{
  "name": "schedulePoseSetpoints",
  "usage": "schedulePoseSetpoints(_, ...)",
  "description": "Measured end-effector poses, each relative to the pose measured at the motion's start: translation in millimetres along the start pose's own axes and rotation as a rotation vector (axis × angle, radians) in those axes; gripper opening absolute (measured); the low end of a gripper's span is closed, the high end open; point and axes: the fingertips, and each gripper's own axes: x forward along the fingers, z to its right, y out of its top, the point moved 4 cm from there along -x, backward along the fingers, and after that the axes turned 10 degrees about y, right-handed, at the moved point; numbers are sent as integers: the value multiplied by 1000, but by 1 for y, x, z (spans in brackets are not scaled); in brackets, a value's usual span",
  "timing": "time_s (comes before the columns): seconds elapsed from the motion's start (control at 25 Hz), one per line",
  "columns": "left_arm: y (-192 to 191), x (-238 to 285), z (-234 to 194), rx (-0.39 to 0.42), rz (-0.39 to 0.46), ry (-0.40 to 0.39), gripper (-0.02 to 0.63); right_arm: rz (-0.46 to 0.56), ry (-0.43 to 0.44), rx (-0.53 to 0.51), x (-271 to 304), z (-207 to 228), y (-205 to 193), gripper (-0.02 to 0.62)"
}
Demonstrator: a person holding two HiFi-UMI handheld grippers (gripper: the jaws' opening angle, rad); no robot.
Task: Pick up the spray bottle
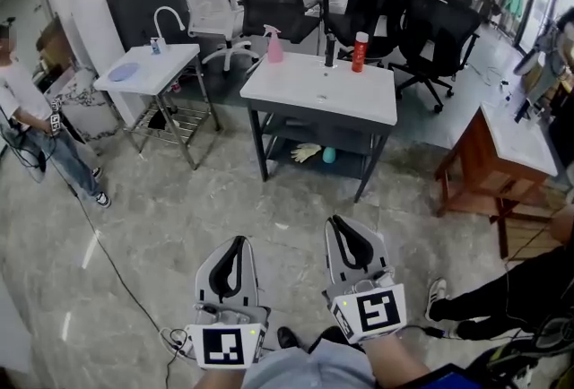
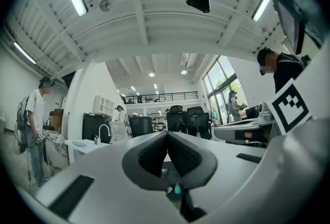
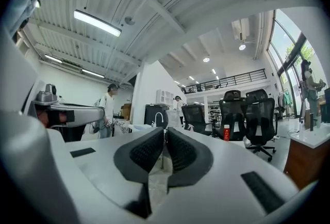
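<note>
Presently left gripper (image 1: 238, 241), right gripper (image 1: 338, 220) closed, level; pink spray bottle (image 1: 273, 46) on table (image 1: 359, 102) beyond.

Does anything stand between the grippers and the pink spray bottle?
Nothing visible. Only floor lies between the left gripper, the right gripper and the table, where the spray bottle stands at the far left corner.

a white-topped table (image 1: 305, 87) on a dark frame stands mid-floor, with a red bottle (image 1: 360, 51) and a slim dark bottle (image 1: 330, 49) upright near its far edge. on its lower shelf pale yellow gloves (image 1: 306, 151) lie beside a small teal object (image 1: 329, 155). to the left, a smaller white table (image 1: 166, 64) carries a curved white faucet (image 1: 169, 20) and a blue disc (image 1: 124, 72). black office chairs (image 1: 439, 29) crowd behind; a wooden desk (image 1: 466, 154) stands at right, a person (image 1: 36, 123) at left.
</note>
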Motion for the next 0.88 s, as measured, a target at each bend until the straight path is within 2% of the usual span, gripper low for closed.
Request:
schedulePoseSetpoints(0.2, -16, 6, -14, -15, -40, -10, 15, -45, 9, 10, 14, -12, -12, 38)
schedulePoseSetpoints(0.4, -35, 33, -18, -18, -56, -13, 15, -42, -6, 28, 37, 9, -27, 38)
schedulePoseSetpoints(0.6, -50, 80, -21, 9, -88, -2, 15, -51, 6, 51, 80, 43, -41, 38)
schedulePoseSetpoints(0.88, -59, 174, -24, 37, -106, 31, 15, -48, 15, 76, 155, 119, -45, 38)
